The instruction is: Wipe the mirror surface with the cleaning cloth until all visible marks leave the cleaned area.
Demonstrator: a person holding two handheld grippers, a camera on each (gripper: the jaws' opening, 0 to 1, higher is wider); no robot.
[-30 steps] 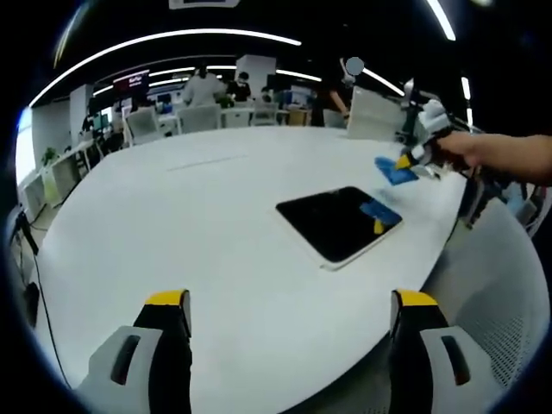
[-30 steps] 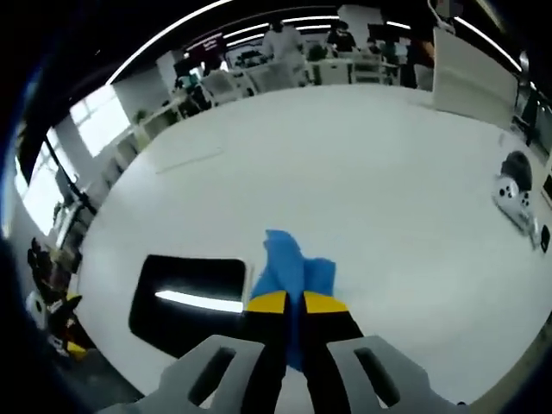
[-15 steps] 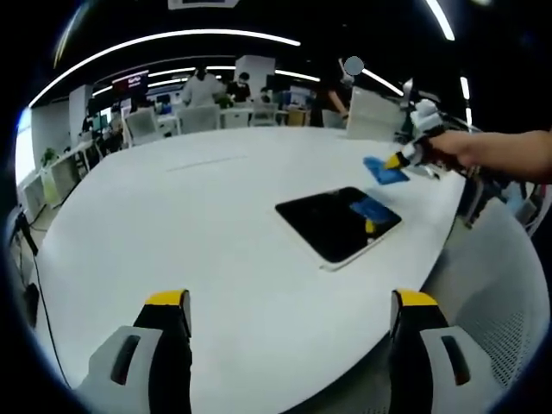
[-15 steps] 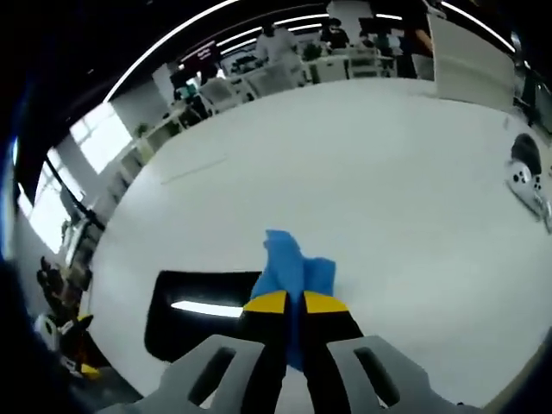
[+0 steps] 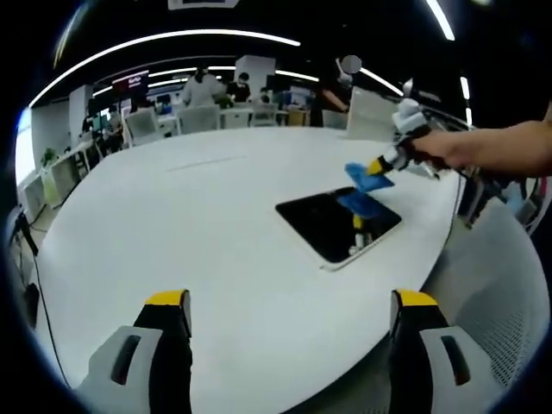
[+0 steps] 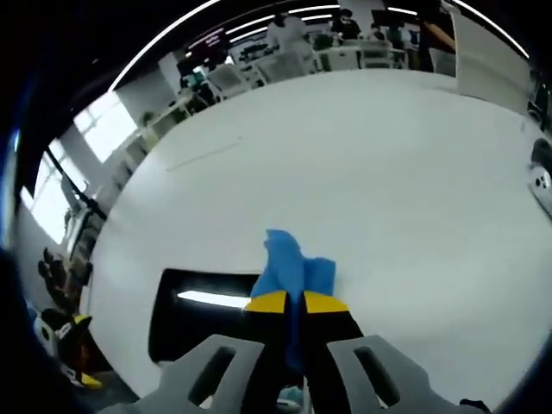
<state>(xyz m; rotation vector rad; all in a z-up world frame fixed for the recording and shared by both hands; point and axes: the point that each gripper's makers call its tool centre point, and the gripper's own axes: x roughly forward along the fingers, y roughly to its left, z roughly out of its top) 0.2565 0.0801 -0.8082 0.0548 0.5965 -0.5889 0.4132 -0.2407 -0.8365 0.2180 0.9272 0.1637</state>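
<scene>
Since wiping needs the cloth (image 6: 291,263) gripped firm, right gripper (image 6: 285,302) pinches it w/ jaws pressed together, hovering just above mirror (image 5: 338,223) on worktop (image 5: 198,224); left gripper (image 5: 291,304) spread wide, idle, well apart, prob. to stay clear.

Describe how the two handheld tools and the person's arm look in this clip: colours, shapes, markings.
The left tool has two chunky grey jaws, each with a dark oval slot, black inner faces and a yellow tip. The right tool is built the same: grey bodies, black jaws, yellow tips. Seen from the left gripper view, the right tool has a whitish body. The forearm behind it is bare, with no sleeve visible.
</scene>
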